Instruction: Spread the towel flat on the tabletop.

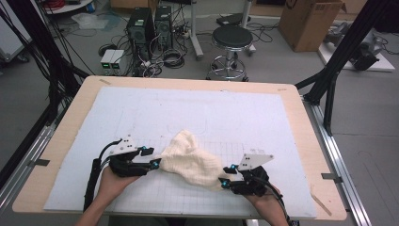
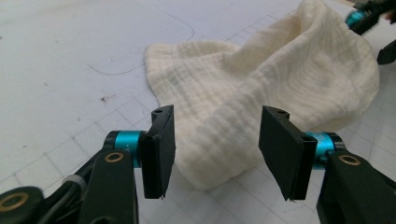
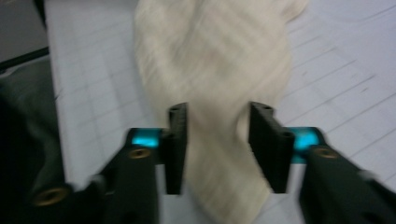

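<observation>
A crumpled cream cloth (image 1: 193,160) lies on the white gridded mat (image 1: 141,108) near the table's front. My left gripper (image 1: 151,157) sits at the cloth's left end, held by a hand. Seen from the left gripper view, that gripper (image 2: 215,154) is open wide, and a corner of the cloth (image 2: 261,79) reaches in between its jaws. My right gripper (image 1: 227,176) is at the cloth's right end. The blurred right gripper view shows this gripper (image 3: 217,149) open, with a narrow strip of the cloth (image 3: 215,60) running between the jaws.
The mat covers most of a wooden table (image 1: 61,141). On the floor beyond the far edge are a black stool (image 1: 231,40), computer towers (image 1: 141,28) and a cardboard box (image 1: 308,21). Black frame posts (image 1: 329,89) flank the table.
</observation>
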A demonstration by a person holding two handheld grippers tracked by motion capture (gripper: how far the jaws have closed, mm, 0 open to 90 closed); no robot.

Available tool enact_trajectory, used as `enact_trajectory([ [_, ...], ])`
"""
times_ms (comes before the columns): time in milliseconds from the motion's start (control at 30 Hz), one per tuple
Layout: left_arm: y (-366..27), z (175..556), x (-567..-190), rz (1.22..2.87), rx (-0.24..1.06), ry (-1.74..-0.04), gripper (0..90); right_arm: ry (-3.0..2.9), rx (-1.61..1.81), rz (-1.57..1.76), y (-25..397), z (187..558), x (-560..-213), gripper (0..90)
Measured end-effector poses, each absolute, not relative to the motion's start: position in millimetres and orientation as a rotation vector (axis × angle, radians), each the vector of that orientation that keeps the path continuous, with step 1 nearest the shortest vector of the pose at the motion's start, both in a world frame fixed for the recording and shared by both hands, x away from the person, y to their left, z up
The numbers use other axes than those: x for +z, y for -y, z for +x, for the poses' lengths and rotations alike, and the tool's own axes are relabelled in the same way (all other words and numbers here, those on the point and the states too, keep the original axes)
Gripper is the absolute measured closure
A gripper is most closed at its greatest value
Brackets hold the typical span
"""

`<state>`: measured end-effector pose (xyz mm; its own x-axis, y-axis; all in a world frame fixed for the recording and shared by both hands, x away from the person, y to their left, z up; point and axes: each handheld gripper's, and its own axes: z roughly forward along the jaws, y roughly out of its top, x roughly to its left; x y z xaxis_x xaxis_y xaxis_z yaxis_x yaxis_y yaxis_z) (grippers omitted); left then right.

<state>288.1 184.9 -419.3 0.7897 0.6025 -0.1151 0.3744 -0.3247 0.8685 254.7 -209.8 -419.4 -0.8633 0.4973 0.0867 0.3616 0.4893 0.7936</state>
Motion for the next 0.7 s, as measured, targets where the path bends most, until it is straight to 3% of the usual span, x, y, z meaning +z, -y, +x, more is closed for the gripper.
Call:
enact_trajectory([
  [67,-180.7,292.7,-421.7,1.97,0.277,-0.741,40.2,-2.572,1.355,0.755,207.0,262.3,-417.1,45.9],
  [133,-177.4,297.0,-424.6,1.989,0.262,-0.741,40.9,-2.557,1.369,0.751,204.2,271.0,-417.7,43.9],
  [300,-172.6,303.2,-430.3,2.023,0.209,-0.721,63.3,-2.579,1.374,0.752,195.5,293.4,-422.6,42.5],
  [400,-172.8,304.1,-430.4,2.013,0.199,-0.718,77.6,-2.597,1.369,0.757,191.1,301.4,-426.2,51.0],
  [533,-177.5,300.9,-424.3,1.992,0.206,-0.717,84.9,-2.657,1.373,0.715,185.0,305.9,-428.1,78.7],
  [700,-187.1,292.8,-410.5,1.976,0.235,-0.703,85.7,-2.647,1.399,0.694,185.7,301.7,-418.0,84.2],
])
